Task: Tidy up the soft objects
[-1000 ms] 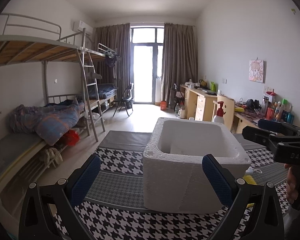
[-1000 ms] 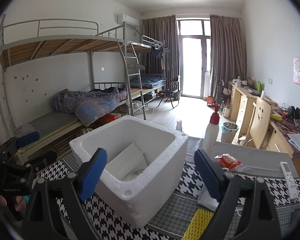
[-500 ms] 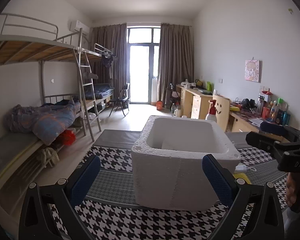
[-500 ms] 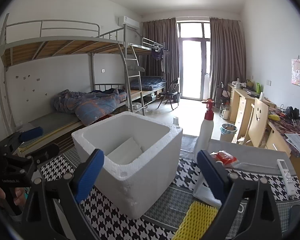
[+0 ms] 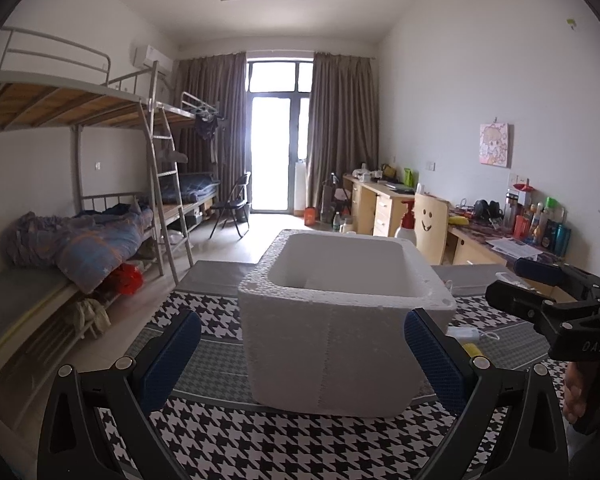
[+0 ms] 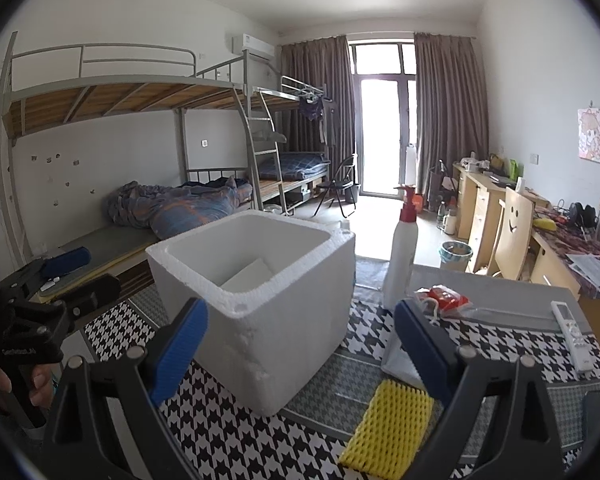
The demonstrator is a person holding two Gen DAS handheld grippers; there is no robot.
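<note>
A white foam box point(image 5: 340, 320) stands open-topped on the houndstooth mat point(image 5: 228, 440), straight in front of my left gripper point(image 5: 302, 328), which is open and empty a short way before it. In the right wrist view the foam box point(image 6: 260, 300) holds a flat white piece point(image 6: 250, 276). My right gripper point(image 6: 300, 320) is open with nothing between its pads, near the box's right corner. A yellow foam net point(image 6: 388, 428) lies on the mat just under its right finger. The right gripper point(image 5: 540, 292) also shows at the right edge of the left wrist view.
A white spray bottle with a red top point(image 6: 402, 256), a red packet point(image 6: 446, 300), a flat white sheet point(image 6: 398, 360) and a remote point(image 6: 572, 334) lie right of the box. Bunk beds point(image 6: 160, 216) line the left wall. Desks point(image 6: 496, 208) line the right wall.
The right gripper has drawn back and sunk a little, so more of the yellow foam net shows. In the left wrist view the box has slid slightly left.
</note>
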